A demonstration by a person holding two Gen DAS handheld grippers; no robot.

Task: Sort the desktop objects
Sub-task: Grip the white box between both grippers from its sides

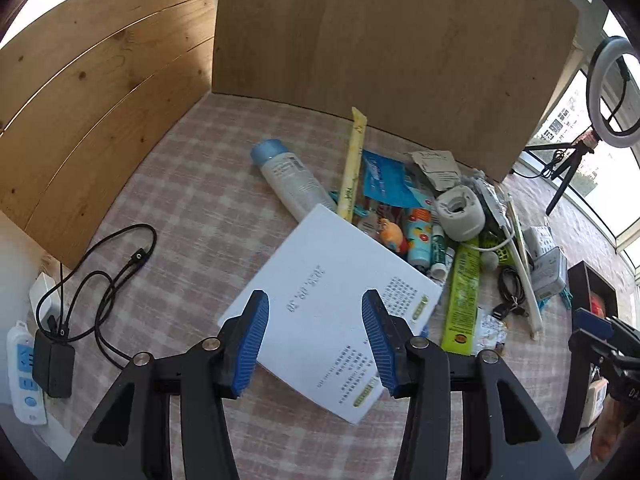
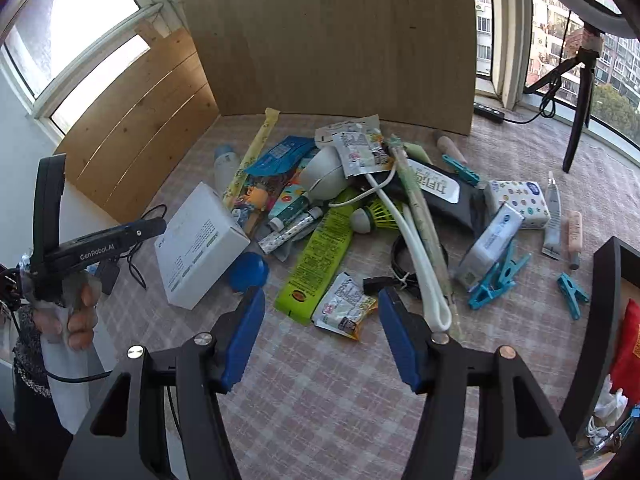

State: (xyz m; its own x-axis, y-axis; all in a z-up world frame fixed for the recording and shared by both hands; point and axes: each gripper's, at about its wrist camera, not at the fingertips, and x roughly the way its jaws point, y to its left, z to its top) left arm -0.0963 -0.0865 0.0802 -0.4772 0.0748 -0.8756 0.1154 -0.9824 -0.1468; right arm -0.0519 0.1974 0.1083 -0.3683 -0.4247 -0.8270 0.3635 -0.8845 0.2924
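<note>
"GenRobot.AI" stands in white letters on the left gripper (image 2: 250, 270) body (seen from the right wrist). The white box (image 2: 200, 246) carries printed lines and green logos, too small to read; the other packets' print is likewise illegible.

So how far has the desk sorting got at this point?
Barely started, by the look of it. Done: nothing obvious; the heap from white box to green carton and wet-wipes pack lies jumbled on the checked cloth. In hand: nothing; the left tool hangs open over the box, the right tool open by a snack sachet. Left: practically the whole pile, clothes pegs included.
</note>
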